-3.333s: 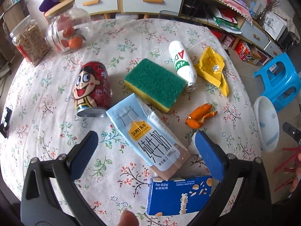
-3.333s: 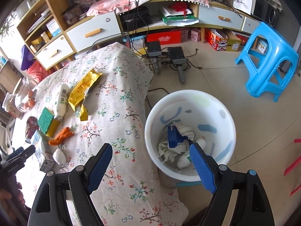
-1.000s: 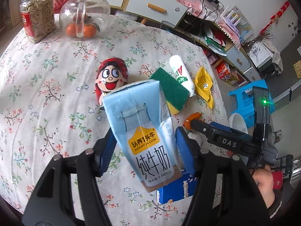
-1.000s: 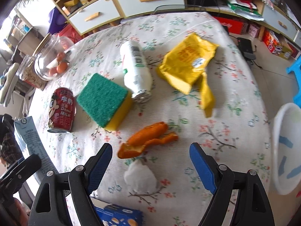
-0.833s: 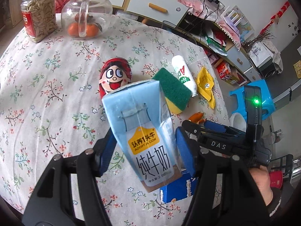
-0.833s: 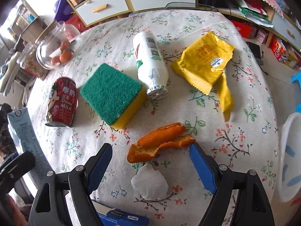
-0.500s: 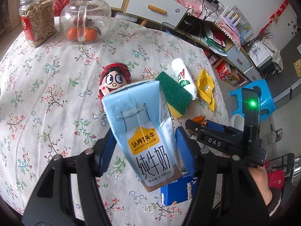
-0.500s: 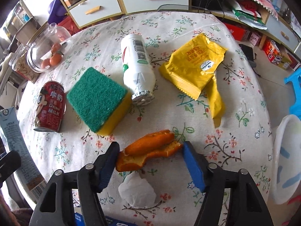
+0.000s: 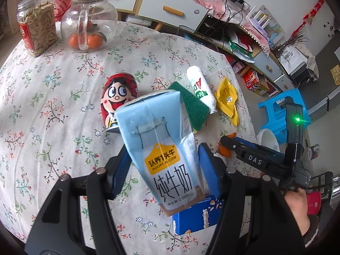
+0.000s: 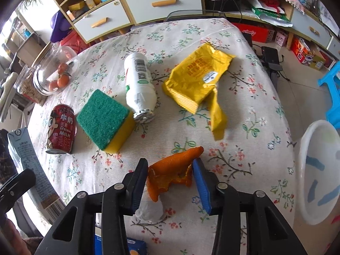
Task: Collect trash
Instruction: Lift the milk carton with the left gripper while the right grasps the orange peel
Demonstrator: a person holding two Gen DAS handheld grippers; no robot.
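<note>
Our right claw [image 10: 170,175] is closing on the orange peel [image 10: 173,171], which lies just in front of the sponge [image 10: 105,118] on the bench [image 10: 244,97]. We should squeeze gently and lift clear of the tissue wad [image 10: 149,207]. Our left claw [image 9: 163,167] is clamped on the milk carton [image 9: 161,146].

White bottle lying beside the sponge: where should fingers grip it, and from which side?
Grip the white bottle across its mid-body from above. It lies on its side, so its round flanks face outward; the green sponge crowds the foil-capped end, leaving the middle clearer.
</note>
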